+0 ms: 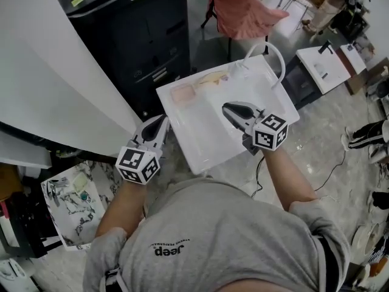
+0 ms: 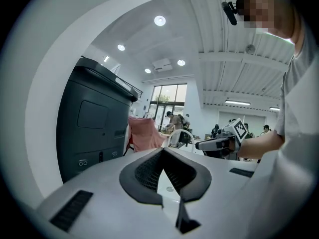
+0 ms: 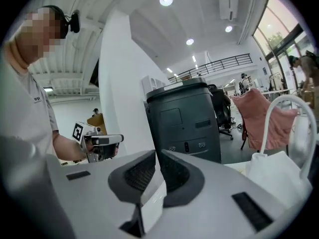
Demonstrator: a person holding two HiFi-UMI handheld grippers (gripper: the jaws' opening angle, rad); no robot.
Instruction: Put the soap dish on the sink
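Note:
The white sink (image 1: 200, 145) lies tilted in the middle of the head view, its arched tap (image 1: 276, 56) at the far right. A pale pink soap dish (image 1: 182, 94) rests on the sink's far left corner, with no gripper on it. My left gripper (image 1: 163, 119) hovers at the sink's left edge; its tips meet, shut, with nothing held (image 2: 163, 151). Over the basin my right gripper (image 1: 226, 107) hangs, a slim gap between its jaws and nothing in it (image 3: 155, 152). Each gripper shows in the other's view: the left gripper (image 3: 107, 140), the right gripper (image 2: 209, 144).
A black cabinet-like machine (image 1: 134, 35) stands just behind the sink's left side. A white curved wall (image 1: 55, 84) fills the left. A pink draped chair (image 1: 243, 8) is behind. A marbled box (image 1: 73, 202) sits on the floor at lower left. A yellowish item (image 1: 213, 78) lies on the sink's back rim.

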